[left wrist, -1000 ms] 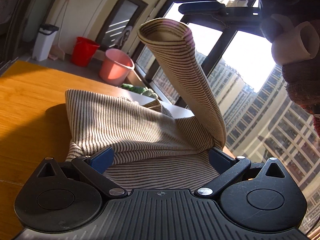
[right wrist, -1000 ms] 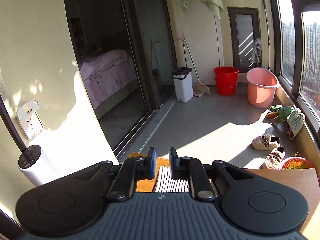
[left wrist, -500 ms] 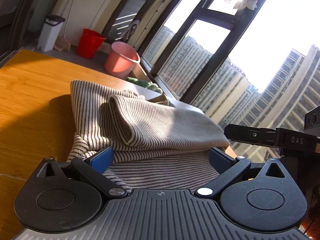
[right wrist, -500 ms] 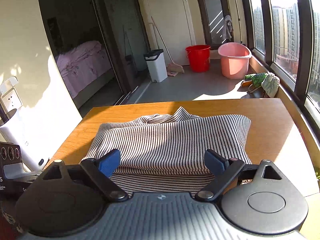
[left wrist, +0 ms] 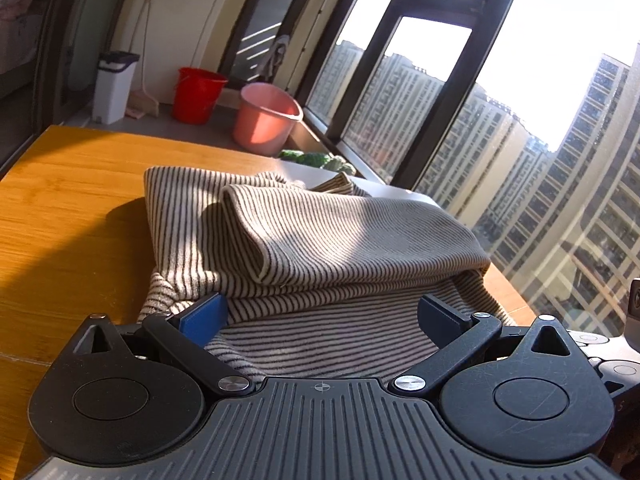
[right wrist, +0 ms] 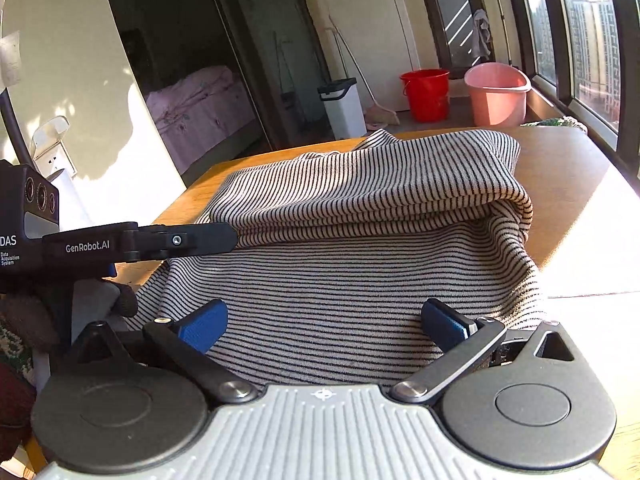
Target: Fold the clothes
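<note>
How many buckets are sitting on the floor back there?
2: a red bucket by the far wall, and a pink bucket right beside it, nearer the window. Others may be hidden behind the table.

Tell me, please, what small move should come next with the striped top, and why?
Probably lower both open grippers, left and right, to pinch the near hem of the top for the next fold. A sleeve already lies across it, both grippers are empty, and the hem sits just ahead on the table.

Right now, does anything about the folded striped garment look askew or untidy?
Somewhat. The striped garment lies bunched on the wooden table: the sleeve folded across it sits at a slant, and the edge near the window bulges open instead of lying flat. Both tongs, left and right, are open.
</note>
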Action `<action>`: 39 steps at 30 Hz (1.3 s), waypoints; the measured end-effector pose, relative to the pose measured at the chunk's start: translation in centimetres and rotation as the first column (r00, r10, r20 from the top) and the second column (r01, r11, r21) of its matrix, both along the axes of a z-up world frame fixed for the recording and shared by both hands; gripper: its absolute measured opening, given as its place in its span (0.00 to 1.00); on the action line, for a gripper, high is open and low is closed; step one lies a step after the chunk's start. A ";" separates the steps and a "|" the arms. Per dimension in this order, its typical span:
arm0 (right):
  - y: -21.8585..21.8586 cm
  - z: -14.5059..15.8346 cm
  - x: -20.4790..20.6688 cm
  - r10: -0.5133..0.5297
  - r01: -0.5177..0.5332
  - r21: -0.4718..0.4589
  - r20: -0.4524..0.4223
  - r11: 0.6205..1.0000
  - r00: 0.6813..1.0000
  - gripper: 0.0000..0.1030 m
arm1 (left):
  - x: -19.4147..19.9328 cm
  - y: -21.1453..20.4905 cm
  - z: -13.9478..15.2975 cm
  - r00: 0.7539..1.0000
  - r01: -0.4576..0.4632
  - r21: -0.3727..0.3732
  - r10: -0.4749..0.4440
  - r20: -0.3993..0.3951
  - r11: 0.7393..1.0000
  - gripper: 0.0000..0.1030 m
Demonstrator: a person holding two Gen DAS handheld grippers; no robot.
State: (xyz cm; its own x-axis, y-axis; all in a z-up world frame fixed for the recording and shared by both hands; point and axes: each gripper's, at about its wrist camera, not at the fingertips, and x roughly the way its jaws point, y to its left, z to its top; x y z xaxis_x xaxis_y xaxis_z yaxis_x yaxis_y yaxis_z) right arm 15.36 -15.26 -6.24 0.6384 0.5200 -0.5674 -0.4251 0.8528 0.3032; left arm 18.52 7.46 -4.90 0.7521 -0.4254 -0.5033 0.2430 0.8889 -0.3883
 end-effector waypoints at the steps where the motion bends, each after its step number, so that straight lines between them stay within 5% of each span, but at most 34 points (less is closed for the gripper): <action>1: -0.1 0.0 -0.1 0.001 -0.001 0.004 0.000 1.000 1.000 1.00 | 0.1 -0.1 0.0 1.000 -0.001 0.000 0.001 -0.001 1.000 1.00; 4: -0.4 0.0 -0.2 0.002 -0.002 0.015 0.001 1.000 1.000 1.00 | 0.3 -0.6 0.0 1.000 -0.004 0.026 0.004 -0.010 1.000 1.00; 12: -1.1 0.0 -0.3 0.000 0.000 0.056 -0.008 0.998 1.000 1.00 | 0.7 -4.1 0.3 0.999 0.028 0.240 -0.017 -0.045 0.970 1.00; 24: -2.0 -0.1 0.0 -0.026 0.028 0.103 -0.021 0.994 0.999 1.00 | -0.5 -5.5 -0.1 0.996 -0.083 0.299 0.092 -0.017 0.951 1.00; 31: -2.0 -0.3 0.1 -0.023 0.026 0.122 -0.025 0.992 0.999 1.00 | -3.5 -8.1 -0.3 0.965 -0.251 0.488 0.259 0.053 0.836 1.00; 39: -3.6 -0.7 0.6 -0.037 0.046 0.218 -0.048 0.975 0.998 1.00 | -1.5 -8.0 -0.2 0.980 -0.188 0.446 0.199 0.023 0.875 1.00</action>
